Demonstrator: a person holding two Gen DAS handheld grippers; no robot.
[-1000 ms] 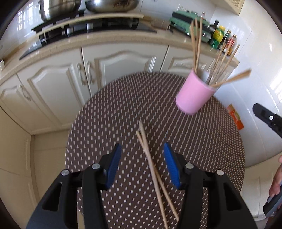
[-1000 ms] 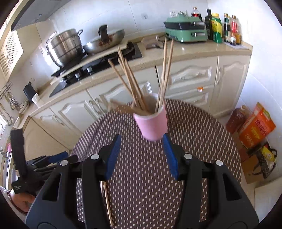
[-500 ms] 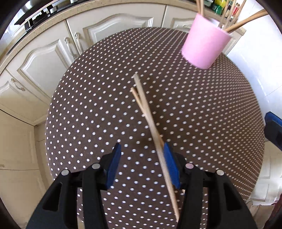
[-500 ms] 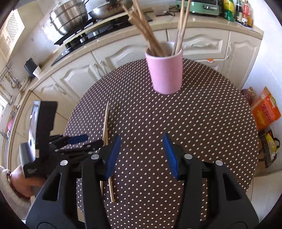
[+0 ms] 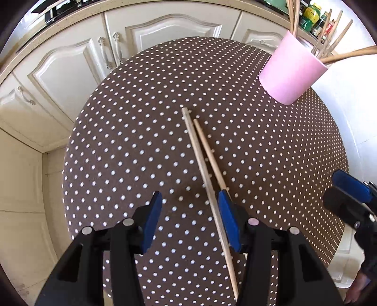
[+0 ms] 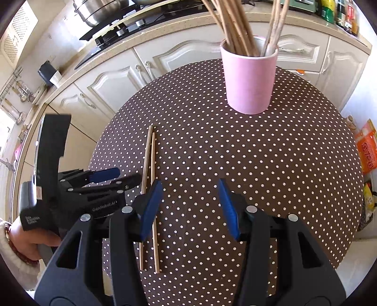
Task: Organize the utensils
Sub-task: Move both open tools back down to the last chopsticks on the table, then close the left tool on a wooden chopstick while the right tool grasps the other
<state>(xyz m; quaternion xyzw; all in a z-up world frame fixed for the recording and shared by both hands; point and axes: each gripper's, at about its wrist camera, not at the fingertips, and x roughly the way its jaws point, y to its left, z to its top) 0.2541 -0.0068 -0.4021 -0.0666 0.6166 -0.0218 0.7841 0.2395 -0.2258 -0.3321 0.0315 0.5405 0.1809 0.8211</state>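
Observation:
Two loose wooden chopsticks (image 5: 202,162) lie side by side on the round dotted table (image 5: 132,131). My left gripper (image 5: 189,211) hangs low over their near half, open; one stick runs just inside its right pad (image 5: 227,216) and the pads do not press it. A pink cup (image 5: 289,73) with several chopsticks stands at the table's far right. In the right wrist view my right gripper (image 6: 189,204) is open and empty over bare cloth, with the chopsticks (image 6: 150,164) passing under its left finger and the pink cup (image 6: 249,80) beyond. The left gripper (image 6: 122,177) shows at the left.
White kitchen cabinets (image 5: 77,63) and a counter with a stove and pots (image 6: 103,9) run behind the table. Bottles (image 5: 313,16) stand on the counter at the right. Orange packages (image 6: 366,146) sit on the floor right of the table. A person's hand (image 6: 28,240) holds the left gripper.
Both grippers have sunk toward the table and tipped downward. The left one has come down over the two loose chopsticks. The right one has drawn back from the cup. Jaw openings look unchanged.

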